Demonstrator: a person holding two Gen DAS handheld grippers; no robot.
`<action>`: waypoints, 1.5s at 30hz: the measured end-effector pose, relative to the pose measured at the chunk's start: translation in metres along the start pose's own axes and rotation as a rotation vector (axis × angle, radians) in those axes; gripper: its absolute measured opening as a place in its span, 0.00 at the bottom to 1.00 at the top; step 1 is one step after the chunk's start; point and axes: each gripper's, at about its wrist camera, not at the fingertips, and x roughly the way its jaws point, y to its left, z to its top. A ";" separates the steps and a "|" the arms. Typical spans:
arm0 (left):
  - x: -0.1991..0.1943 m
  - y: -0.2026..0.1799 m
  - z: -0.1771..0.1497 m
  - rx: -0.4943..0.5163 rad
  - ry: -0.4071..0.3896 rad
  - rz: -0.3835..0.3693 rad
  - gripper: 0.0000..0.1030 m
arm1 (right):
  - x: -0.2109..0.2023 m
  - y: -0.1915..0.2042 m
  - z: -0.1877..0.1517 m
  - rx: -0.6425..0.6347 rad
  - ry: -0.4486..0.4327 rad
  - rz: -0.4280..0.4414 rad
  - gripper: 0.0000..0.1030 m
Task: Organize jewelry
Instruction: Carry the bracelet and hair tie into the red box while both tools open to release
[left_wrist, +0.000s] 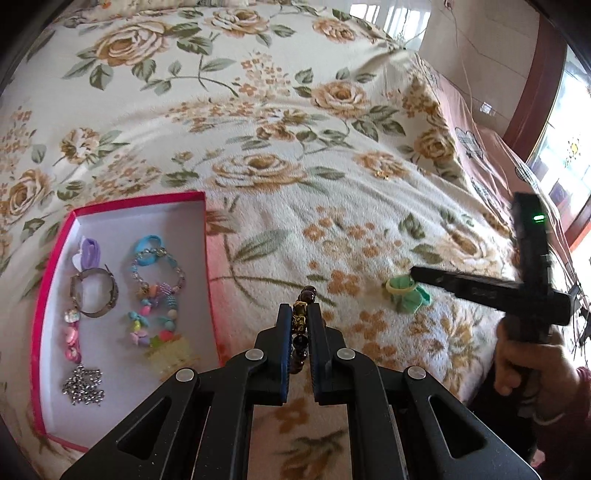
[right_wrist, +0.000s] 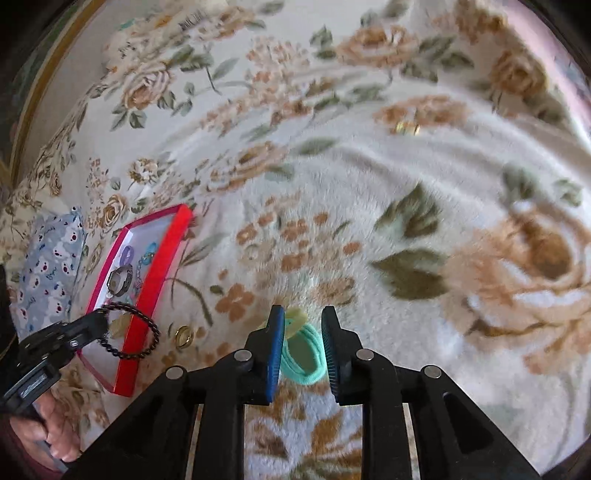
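**Student:** Holding what, exactly, is the left gripper (left_wrist: 300, 317)?

**Tutor:** A dark beaded bracelet (left_wrist: 303, 321) with gold-coloured beads. Its jaws are clamped tight on the strand, which hangs as a loop over the near right edge of the red jewelry box (left_wrist: 55, 254) in the right wrist view.

**Student:** And the right gripper (right_wrist: 303, 332)?

**Tutor:** It points steeply down at the floral blanket (left_wrist: 295, 110). Its jaws stand partly apart with a green hair tie (right_wrist: 304, 356) between them; the left pad touches the band, while contact on the right pad cannot be told. A pale yellow hair tie (right_wrist: 295, 319) lies just beyond, touching the green one.

**Student:** Where are the other pieces?

**Tutor:** Inside the box, at left: a metal bangle (left_wrist: 95, 295), a blue hair tie (left_wrist: 147, 245), a colourful charm bracelet (left_wrist: 159, 288), a purple piece (left_wrist: 90, 251), a silver bead chain (left_wrist: 83, 386). On the blanket, gold rings (right_wrist: 184, 336) lie just right of the box; another small gold piece (right_wrist: 406, 128) lies far right.
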 end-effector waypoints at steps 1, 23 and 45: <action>-0.002 0.001 0.000 -0.002 -0.002 -0.001 0.07 | 0.006 0.000 0.000 0.004 0.016 0.004 0.20; -0.072 0.060 -0.034 -0.151 -0.080 0.066 0.07 | -0.011 0.082 -0.007 -0.126 -0.056 0.178 0.02; -0.093 0.128 -0.072 -0.311 -0.076 0.115 0.07 | 0.040 0.203 -0.047 -0.337 0.076 0.304 0.02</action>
